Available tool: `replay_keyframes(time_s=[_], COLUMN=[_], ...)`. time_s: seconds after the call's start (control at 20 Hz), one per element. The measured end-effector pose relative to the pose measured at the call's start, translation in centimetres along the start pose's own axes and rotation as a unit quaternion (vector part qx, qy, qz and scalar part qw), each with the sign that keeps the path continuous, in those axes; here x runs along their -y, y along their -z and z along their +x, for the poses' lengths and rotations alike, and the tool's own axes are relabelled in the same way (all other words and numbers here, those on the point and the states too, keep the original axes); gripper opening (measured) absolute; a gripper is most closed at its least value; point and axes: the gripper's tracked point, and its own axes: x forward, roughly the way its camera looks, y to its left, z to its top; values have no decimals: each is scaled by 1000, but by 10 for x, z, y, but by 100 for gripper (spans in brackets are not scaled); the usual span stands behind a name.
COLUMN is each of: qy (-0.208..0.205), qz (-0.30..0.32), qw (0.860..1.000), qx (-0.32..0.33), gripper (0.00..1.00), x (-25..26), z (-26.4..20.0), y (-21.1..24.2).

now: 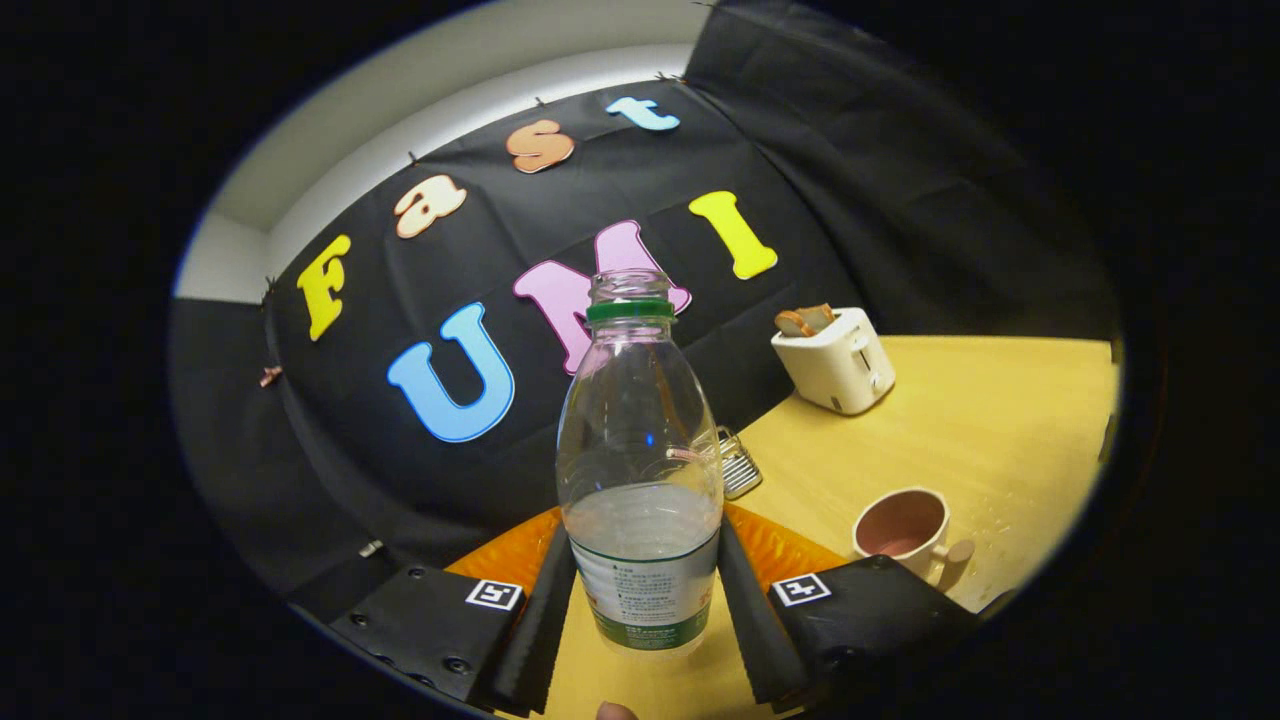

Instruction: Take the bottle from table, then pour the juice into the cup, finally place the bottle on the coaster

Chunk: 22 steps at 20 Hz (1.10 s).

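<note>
The clear plastic bottle (640,470) stands upright between the jaws of the gripper (645,600), uncapped, with a green ring under its open neck and a label band around its lower body. Both jaws lie against the sides of the bottle at label height, so they look closed on it, though I cannot tell whether its base is resting on the table (980,420) or lifted just off it. The liquid inside is colourless and fills only the lower part, so the bottle should be fairly light, with its weight sitting low; the thin walls will likely give under a hard squeeze, and with no cap on, any tilt or jolt can spill. The hold low on the labelled section seems sound: the wall is straighter there, near the weight. Just behind the bottle and under the jaws lies an orange ribbed coaster (790,545). Beyond it sits a small metallic object (738,462) I cannot identify. To the right of the jaws stands a cup (905,530) with a pinkish inside and a handle, upright and apparently empty. Further back stands a white toaster (835,360) with bread in its slots.
</note>
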Motion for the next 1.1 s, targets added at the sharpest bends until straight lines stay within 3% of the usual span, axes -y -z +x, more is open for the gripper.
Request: replay_keyframes(time_s=[0.45, 1.1], qy=[72, 168], qz=[-156, -223], qw=[985, 960], qx=[31, 23], gripper=[75, 76], x=[-1, 62], z=[64, 152], y=[13, 86])
